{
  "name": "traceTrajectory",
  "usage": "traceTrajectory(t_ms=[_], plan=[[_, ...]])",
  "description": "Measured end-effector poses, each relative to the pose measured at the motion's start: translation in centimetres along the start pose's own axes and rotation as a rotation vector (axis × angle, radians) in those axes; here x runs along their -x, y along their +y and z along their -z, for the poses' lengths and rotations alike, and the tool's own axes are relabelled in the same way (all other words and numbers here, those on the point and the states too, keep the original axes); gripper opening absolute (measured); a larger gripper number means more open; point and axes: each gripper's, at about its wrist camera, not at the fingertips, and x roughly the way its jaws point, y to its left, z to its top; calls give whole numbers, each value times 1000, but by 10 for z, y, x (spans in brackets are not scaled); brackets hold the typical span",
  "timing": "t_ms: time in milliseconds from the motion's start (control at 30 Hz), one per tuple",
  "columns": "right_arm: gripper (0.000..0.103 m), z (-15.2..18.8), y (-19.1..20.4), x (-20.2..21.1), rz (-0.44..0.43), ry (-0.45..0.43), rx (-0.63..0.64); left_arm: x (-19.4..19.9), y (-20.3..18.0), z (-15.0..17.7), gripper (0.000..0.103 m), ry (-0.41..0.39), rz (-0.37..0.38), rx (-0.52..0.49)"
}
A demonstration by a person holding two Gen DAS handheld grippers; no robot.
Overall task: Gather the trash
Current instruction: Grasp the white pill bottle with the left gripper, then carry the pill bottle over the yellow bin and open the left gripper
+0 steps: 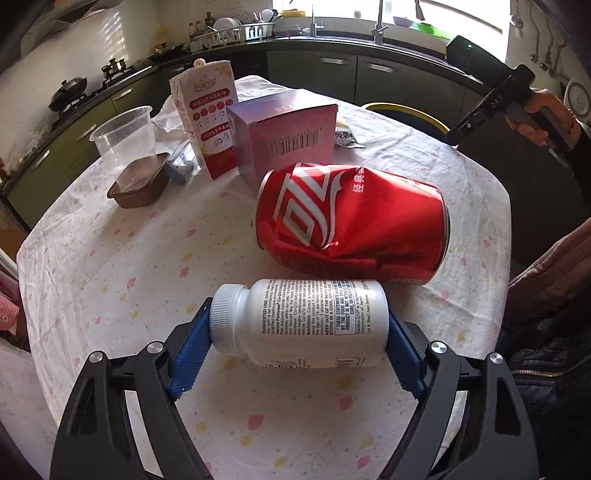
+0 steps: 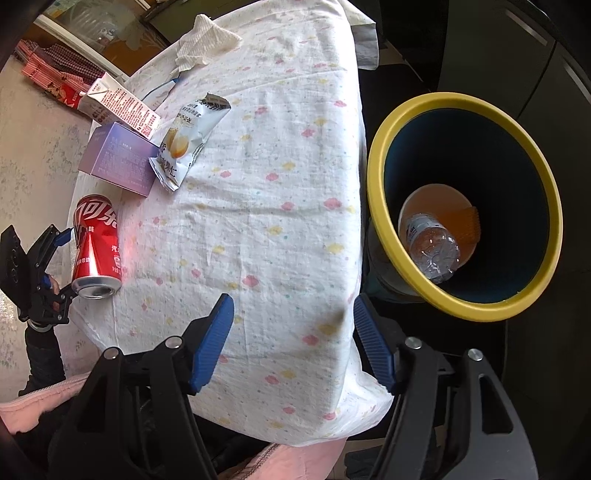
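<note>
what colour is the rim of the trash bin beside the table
Yellow, around a dark inside; the trash bin shows best in the right wrist view.

Red can [image 1: 351, 225] with white lettering, white bottle [image 1: 306, 325], lilac box [image 1: 284, 136], yellow-rimmed bin [image 2: 376, 206], pastel-speckled white worktop cloth [image 2: 273, 206].

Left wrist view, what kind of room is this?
Most likely a home kitchen: a dish rack full of dishes, a sink tap by the window, and a wok on a gas stove behind the cloth-covered table.
</note>
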Motion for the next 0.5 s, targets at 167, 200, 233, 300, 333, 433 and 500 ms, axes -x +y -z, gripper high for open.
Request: traceTrajectory(t_ms=[167,200,233,300,333,433,500], plan=[[64,9,-2,5,-22,-17,-4,9,-1,5,83,5,-35,-7],[64,11,-2,6,-24,-18,-3,16,-1,6,83,3,-45,-6],[64,14,-3,6,-26,-23,-4,23,-1,7,83,-2,-52,-3],[64,20,-5,8,-28,-36,-7,42,-6,5,83,-23,-57,-5],[64,22,-6,9,-30,-44,-10,50,-10,3,83,-36,-53,-11],[64,29,-12,15,-41,-78,-28,72,-28,-17,83,-83,-39,-43],[64,34,-19,19,-35,-106,-41,76,-39,-37,83,-107,-8,-52]])
